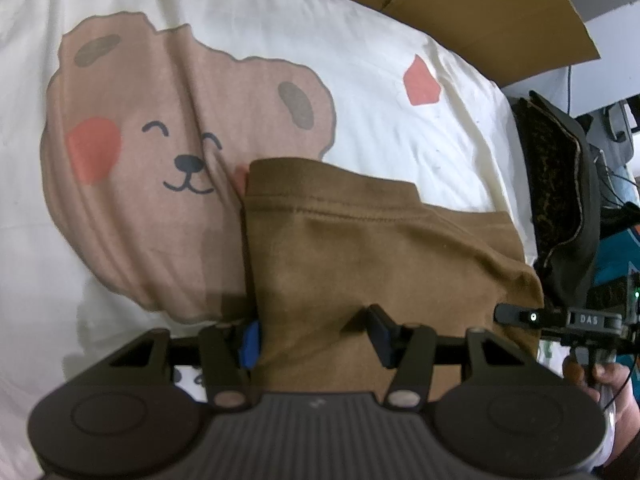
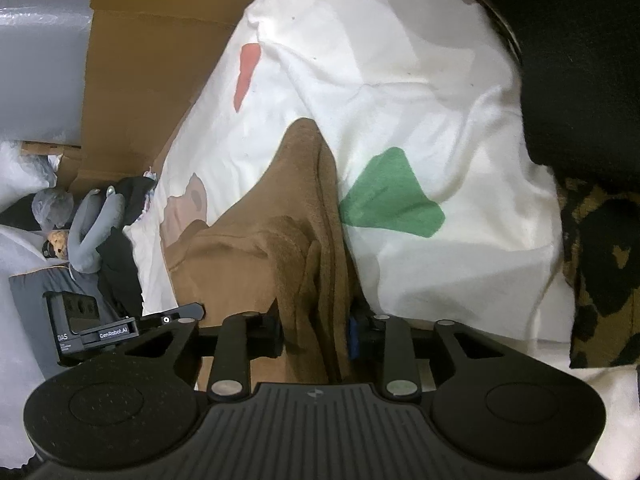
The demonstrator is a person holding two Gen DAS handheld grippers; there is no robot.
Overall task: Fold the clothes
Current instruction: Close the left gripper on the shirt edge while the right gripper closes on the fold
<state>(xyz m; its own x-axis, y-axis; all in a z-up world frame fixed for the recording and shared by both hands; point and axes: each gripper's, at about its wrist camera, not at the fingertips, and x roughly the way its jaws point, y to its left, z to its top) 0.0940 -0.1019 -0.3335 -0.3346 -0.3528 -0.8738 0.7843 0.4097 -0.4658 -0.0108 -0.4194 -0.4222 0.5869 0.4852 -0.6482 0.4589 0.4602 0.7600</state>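
A brown garment [image 1: 360, 256] lies partly folded on a white bedsheet with a bear print [image 1: 168, 148]. My left gripper [image 1: 316, 340] has its blue-padded fingers on either side of the garment's near edge, jaws wide with cloth bunched between them. In the right wrist view the same brown garment [image 2: 288, 248] rises in a bunched ridge. My right gripper [image 2: 316, 338] is shut on that ridge of folded layers. The right gripper also shows in the left wrist view [image 1: 560, 318], at the garment's right edge.
A cardboard sheet [image 1: 480, 4] lies beyond the bedsheet. A dark patterned cushion [image 1: 560, 184] sits at the right. In the right wrist view, grey and black clothes [image 2: 96, 224] pile at the left and a black and tan patterned fabric [image 2: 600, 264] lies at the right.
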